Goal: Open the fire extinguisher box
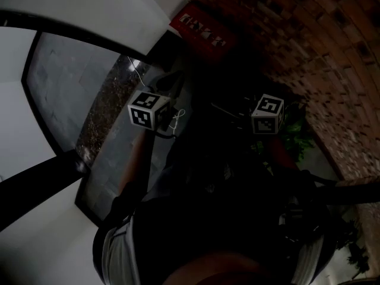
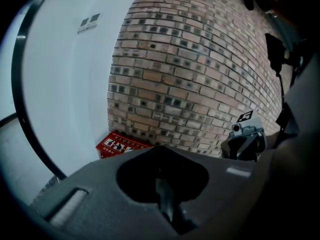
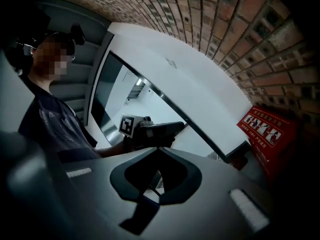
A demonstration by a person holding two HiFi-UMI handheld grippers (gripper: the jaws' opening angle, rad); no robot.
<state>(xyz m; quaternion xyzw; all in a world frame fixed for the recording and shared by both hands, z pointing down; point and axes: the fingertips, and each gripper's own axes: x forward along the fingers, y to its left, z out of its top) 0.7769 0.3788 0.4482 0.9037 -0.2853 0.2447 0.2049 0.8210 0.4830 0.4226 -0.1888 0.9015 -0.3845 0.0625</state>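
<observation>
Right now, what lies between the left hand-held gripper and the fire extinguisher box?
Nothing visible: the head view shows only dim floor between left hand-held gripper and fire extinguisher box.

The fire extinguisher box [image 2: 120, 145] is bright red, its lid covered in white lettering and small white pictograms. The brick wall [image 2: 190, 84] behind it mixes tan, pinkish and red-brown bricks, many with a dark grey patch at the centre, set in pale mortar lines. The adjoining wall [image 2: 65, 84] is plain white, edged by a black frame [image 2: 22, 109]. Each marker cube [image 1: 147, 110] is white with black square-block patterns. The left gripper [image 2: 167, 206] and right gripper [image 3: 147, 204] have matte grey shells. The floor strip [image 1: 104, 108] is dark with fine pale speckles. The foliage [image 1: 295, 136] looks green, though that view is dim.
</observation>
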